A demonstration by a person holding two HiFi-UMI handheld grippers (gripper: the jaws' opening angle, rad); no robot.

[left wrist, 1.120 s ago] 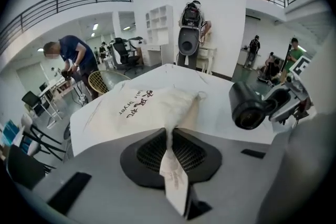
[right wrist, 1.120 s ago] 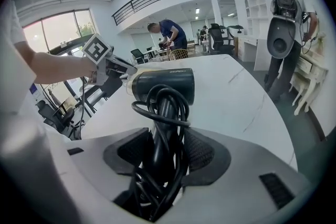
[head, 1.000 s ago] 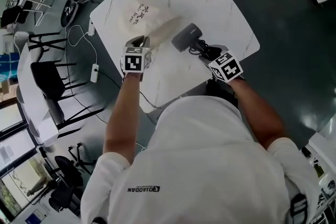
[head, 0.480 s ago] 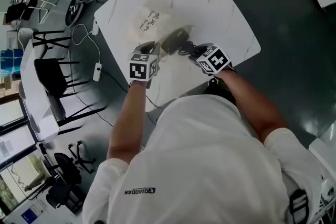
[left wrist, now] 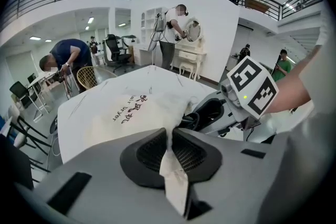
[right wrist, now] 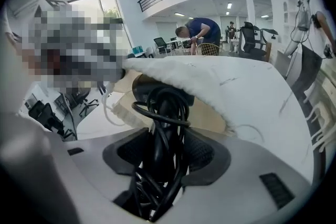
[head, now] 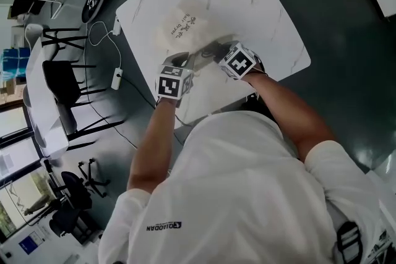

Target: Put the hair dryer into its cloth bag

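White marble-patterned table (head: 266,9), person in a white shirt standing at its near edge with a gripper in each hand. The cloth bag (head: 185,25) lies flat on the tabletop, cream-coloured with dark printed lettering, its open mouth facing the person. The left gripper (head: 180,62) is at the left side of that mouth. Seen from the left gripper view, the left gripper (left wrist: 170,152) has its jaws drawn narrow, with a fold of the bag's hem pinched between the ribbed pads and a strip of cloth hanging out below them. The cloth bag (left wrist: 131,110) runs up and away from that pinch, so the mouth edge is lifted off the table. The right gripper (head: 215,51) is at the right side of the mouth, close beside the left one. In the right gripper view, the right gripper (right wrist: 163,157) has its jaws set fairly wide and clamped on the black handle of the hair dryer (right wrist: 161,105), with the black cord (right wrist: 157,186) coiled round the handle and bunched between the pads. The dryer's head end sits under the raised upper layer of the cloth bag (right wrist: 205,81), in the mouth; the handle and cord are outside. From the head view only a dark sliver of the hair dryer (head: 209,48) shows. Off the table: a black chair (head: 59,80) on the floor to the left, and two people (left wrist: 65,60) farther back in the room.
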